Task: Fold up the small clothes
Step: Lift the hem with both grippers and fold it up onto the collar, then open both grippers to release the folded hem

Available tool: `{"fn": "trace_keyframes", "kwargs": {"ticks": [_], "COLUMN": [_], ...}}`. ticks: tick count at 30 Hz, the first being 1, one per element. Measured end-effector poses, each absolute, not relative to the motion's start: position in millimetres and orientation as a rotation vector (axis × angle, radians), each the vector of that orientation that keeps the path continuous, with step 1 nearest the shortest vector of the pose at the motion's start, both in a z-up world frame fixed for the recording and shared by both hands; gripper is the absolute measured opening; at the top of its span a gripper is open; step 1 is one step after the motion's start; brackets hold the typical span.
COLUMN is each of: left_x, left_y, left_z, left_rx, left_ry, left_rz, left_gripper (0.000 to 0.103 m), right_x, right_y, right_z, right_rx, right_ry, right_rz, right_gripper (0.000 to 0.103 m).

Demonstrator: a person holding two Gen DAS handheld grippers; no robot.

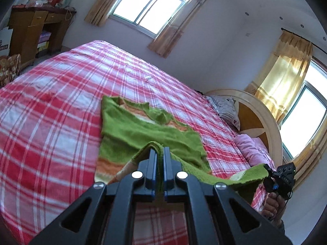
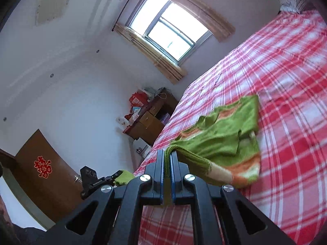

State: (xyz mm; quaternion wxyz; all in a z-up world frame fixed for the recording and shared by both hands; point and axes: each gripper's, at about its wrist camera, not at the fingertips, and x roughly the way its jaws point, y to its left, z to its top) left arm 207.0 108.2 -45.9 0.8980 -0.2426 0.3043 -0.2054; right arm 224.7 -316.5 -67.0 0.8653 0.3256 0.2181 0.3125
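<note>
A small green knit sweater (image 1: 143, 130) with orange and cream stripes lies on the red plaid bed (image 1: 51, 106), its near hem lifted. My left gripper (image 1: 159, 150) is shut on one corner of the hem. My right gripper (image 2: 168, 153) is shut on the other corner of the sweater (image 2: 224, 134). The hem stretches between both grippers above the bed (image 2: 286, 81). The right gripper also shows at the right of the left wrist view (image 1: 267, 170), the left gripper at the lower left of the right wrist view (image 2: 116, 176).
A round wooden headboard (image 1: 255, 114) with pillows (image 1: 226, 108) and a pink blanket (image 1: 251, 149) stands at the bed's head. A wooden desk (image 1: 30, 30) piled with boxes stands by the wall. A brown door (image 2: 40, 173) is at the left.
</note>
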Motion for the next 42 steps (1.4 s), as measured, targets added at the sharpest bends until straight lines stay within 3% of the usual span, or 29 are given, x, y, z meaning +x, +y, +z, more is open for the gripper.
{"fn": "trace_keyframes", "kwargs": {"ticks": [18, 35, 38, 40, 42], "left_x": [332.9, 467.6, 481.4, 475.5, 464.0], "left_y": [102.8, 83.8, 81.0, 86.2, 91.5], "left_z": [-11.9, -106.1, -131.5, -139.8, -137.9], "left_rx": [-0.508, -0.436, -0.392, -0.424, -0.444], "left_ry": [0.615, 0.816, 0.886, 0.906, 0.886], "left_rz": [-0.384, -0.237, -0.134, -0.104, -0.085], "left_gripper": [0.004, 0.004, 0.01, 0.02, 0.055], "right_x": [361.5, 528.2, 564.6, 570.2, 557.6], "right_y": [-322.4, -320.7, -316.4, -316.5, -329.3], "right_z": [-24.1, -107.8, -138.1, -152.5, -160.8], "right_rx": [0.617, 0.562, 0.528, 0.47, 0.496], "right_ry": [0.456, 0.661, 0.754, 0.81, 0.785], "right_rz": [0.566, 0.381, 0.328, 0.237, 0.203], "right_gripper": [0.004, 0.004, 0.005, 0.016, 0.057]}}
